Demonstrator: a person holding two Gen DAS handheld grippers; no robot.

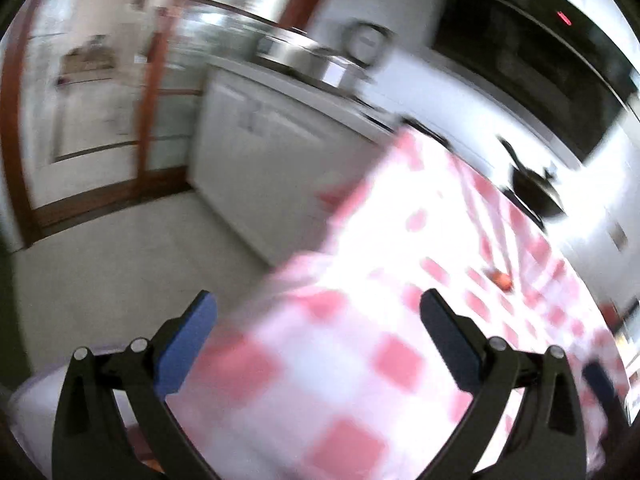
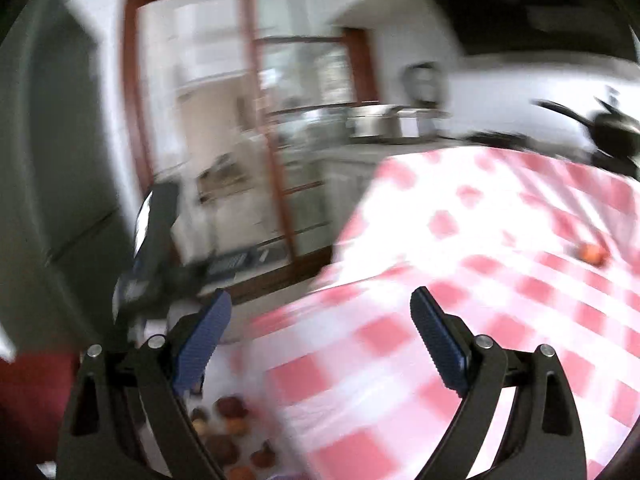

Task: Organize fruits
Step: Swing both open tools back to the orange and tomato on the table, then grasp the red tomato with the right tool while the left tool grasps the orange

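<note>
fruit, round and blurred, axis unreadable, lies right of frame on the cloth; more fruits lower left. left gripper and right gripper: released, empty.

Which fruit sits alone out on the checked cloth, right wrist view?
The single reddish-orange fruit far right on the checked cloth. The other fruits are bunched together at the bottom left, below the right gripper's left finger.

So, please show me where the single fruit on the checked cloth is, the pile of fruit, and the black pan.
single fruit [image 2: 592, 255], right wrist view, middle of its blurred orange body.
pile of fruit [image 2: 232, 432], right wrist view, centre of the heap.
black pan [image 1: 538, 192], left wrist view, its dark bowl.
</note>
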